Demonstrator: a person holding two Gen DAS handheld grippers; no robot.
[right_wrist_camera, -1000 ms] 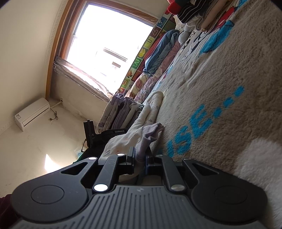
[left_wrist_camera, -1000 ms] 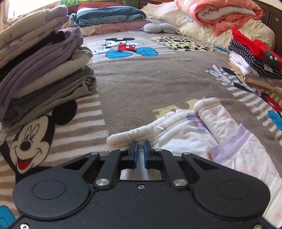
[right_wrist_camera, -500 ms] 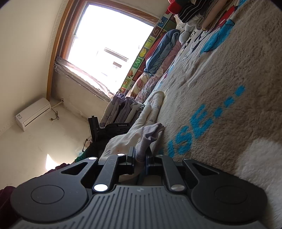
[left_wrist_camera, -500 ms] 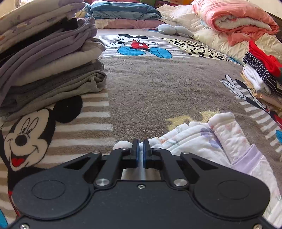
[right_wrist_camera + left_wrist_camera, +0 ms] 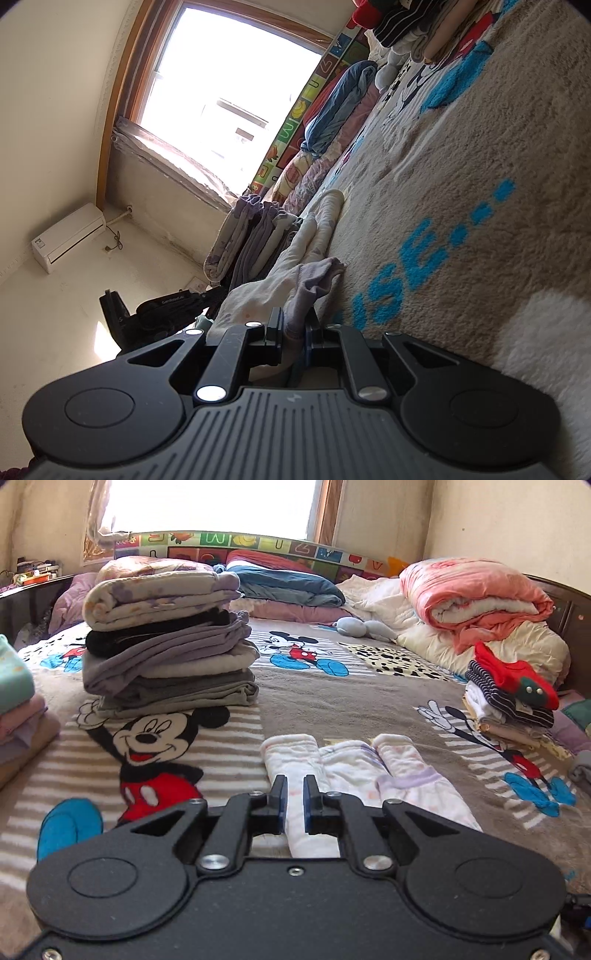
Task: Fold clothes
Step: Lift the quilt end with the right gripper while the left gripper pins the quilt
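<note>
Left wrist view looks down the length of a white, faintly printed, soft cotton pair of children's trousers with a lilac waistband (image 5: 354, 771). It lies on the grey-brown Mickey Mouse fleece blanket (image 5: 332, 701) that covers the bed. The left gripper (image 5: 294, 794) hangs above the garment's near end with its jaws narrowed to a slim gap and nothing between them. The cloth seen through the gap appears to lie below the fingers, not in them.

The garment's long axis runs from near to far, away from this gripper. Its two rolled leg ends sit at the far end, and the lilac band lies near and to the right. In the right wrist view the right gripper (image 5: 294, 325) is clamped on that lilac edge, low against the blanket, so the right hand already has the waist end.

The free left hand is the nearer one to the left edge of the trousers. Judging from this, the coming move would be a reach straight ahead and down along the axis, to take the left side for the next fold.

A tall stack of folded grey and lilac clothes (image 5: 166, 657) stands far left, well apart.
</note>
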